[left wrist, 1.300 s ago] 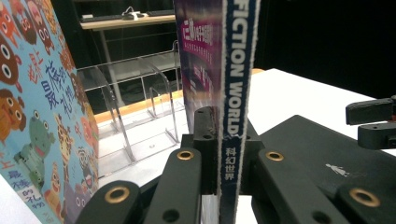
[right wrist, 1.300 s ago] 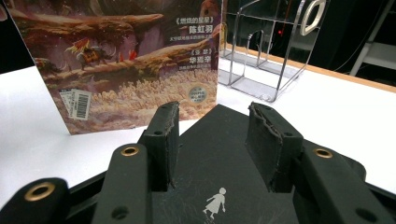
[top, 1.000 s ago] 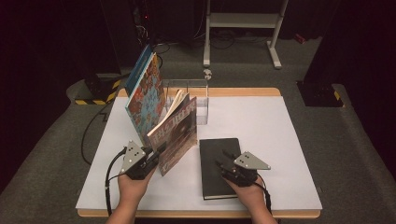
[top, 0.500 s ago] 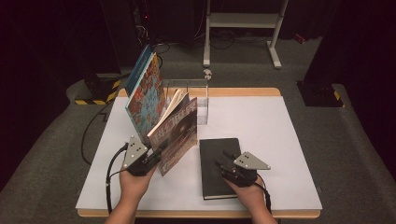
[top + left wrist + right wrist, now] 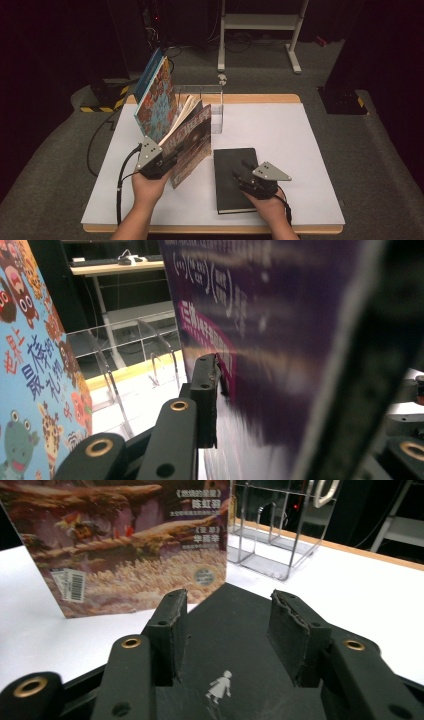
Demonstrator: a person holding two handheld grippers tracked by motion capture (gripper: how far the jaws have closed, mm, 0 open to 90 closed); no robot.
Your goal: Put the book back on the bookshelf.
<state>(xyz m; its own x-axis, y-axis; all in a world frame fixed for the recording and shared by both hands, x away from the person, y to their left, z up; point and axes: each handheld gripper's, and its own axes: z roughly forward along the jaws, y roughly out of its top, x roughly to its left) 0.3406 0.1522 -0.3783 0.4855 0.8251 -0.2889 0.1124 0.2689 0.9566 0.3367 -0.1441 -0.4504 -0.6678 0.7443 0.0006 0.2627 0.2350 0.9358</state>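
Left gripper (image 5: 167, 159) pinches the thin purple-covered paperback (image 5: 192, 142) by its lower edge w/ jaws just eased a little, cover between them; book stands tilted on the white table (image 5: 300, 150), leaning twd the colourful picture book (image 5: 156, 100) by the clear acrylic book rack (image 5: 212, 102). Paperback looks light, floppy, glossy, so likely to slip or sag; grip near the spine, low down. Right gripper (image 5: 247, 176), jaws spread and just widening, nothing pinched, hovers over the black hardcover notebook (image 5: 232, 170) lying flat: stiff, heavier, best taken at an edge.
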